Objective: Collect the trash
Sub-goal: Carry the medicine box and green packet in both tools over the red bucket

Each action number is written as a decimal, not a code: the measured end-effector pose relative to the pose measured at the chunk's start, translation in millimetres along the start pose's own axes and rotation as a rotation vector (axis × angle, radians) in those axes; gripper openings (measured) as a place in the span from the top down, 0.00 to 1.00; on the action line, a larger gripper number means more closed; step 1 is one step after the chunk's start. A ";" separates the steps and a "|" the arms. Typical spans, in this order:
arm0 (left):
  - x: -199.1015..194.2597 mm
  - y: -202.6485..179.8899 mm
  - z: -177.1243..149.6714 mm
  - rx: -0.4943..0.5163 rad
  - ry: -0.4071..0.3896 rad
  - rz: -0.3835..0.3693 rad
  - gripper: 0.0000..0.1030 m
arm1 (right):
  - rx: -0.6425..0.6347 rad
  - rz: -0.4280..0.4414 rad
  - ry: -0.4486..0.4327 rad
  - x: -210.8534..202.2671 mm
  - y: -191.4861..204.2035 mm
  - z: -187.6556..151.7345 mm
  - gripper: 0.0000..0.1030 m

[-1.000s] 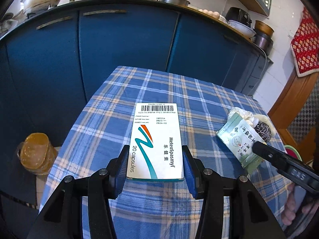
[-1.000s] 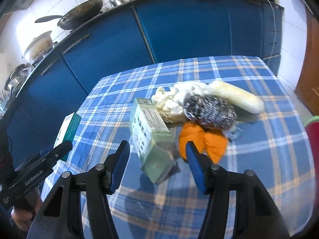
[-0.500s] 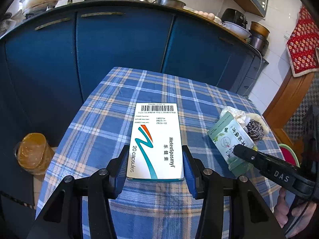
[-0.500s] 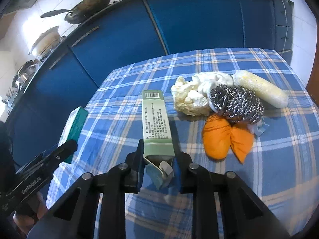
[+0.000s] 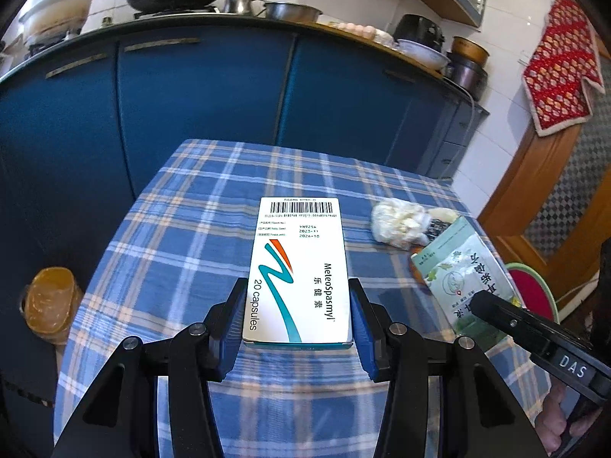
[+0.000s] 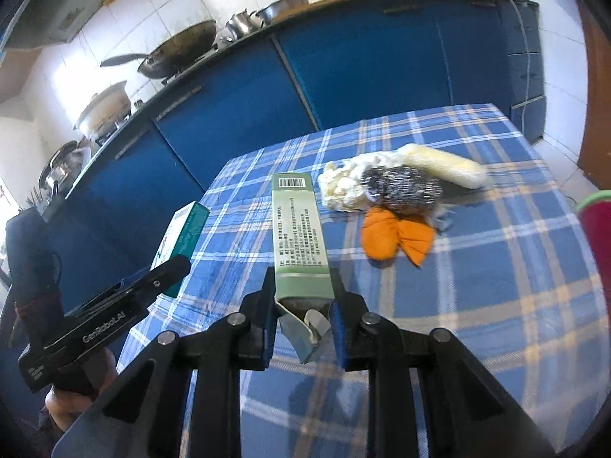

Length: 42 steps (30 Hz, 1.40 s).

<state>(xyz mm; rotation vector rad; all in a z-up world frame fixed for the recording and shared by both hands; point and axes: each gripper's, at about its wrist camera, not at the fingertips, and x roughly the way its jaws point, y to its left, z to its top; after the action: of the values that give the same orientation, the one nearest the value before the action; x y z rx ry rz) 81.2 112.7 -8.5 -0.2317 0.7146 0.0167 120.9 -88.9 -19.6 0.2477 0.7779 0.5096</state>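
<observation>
Checked tablecloth (image 6: pixel 496 267); orange rag (image 6: pixel 397 234) plain only from the right wrist.

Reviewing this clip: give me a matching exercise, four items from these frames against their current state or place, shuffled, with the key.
Items:
1. white capsule box
2. green carton
3. orange peel
4. steel scourer

States:
A. lying loose on the checked tablecloth, nearest the right claw's side of the pile
B. clamped in the left claw
C. clamped in the right claw, torn flap toward the camera
D. resting on the pile beside the white crumpled wad

Pairs: 1-B, 2-C, 3-A, 4-D
</observation>
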 end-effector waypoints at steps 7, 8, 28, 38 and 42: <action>-6.1 -26.6 -1.6 0.039 0.003 -0.047 0.50 | 0.039 -0.028 -0.051 -36.3 -15.9 -9.6 0.74; -7.1 -31.5 -1.6 0.046 0.003 -0.052 0.51 | 0.043 -0.031 -0.058 -41.0 -18.3 -11.0 0.74; -14.8 -119.2 -10.0 0.161 0.035 -0.182 0.51 | 0.170 -0.119 -0.173 -120.2 -82.0 -34.1 0.74; -12.7 -160.8 -12.0 0.217 0.051 -0.233 0.51 | 0.238 -0.168 -0.226 -148.3 -116.4 -42.1 0.74; -7.4 -179.6 -13.2 0.246 0.067 -0.255 0.50 | 0.266 -0.195 -0.241 -156.5 -131.1 -44.4 0.74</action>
<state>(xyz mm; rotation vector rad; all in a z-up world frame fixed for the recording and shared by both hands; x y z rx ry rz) 83.9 -64.6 23.4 -0.0865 0.7426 -0.3213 40.2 -281.2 -7.4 0.4661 0.6254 0.1859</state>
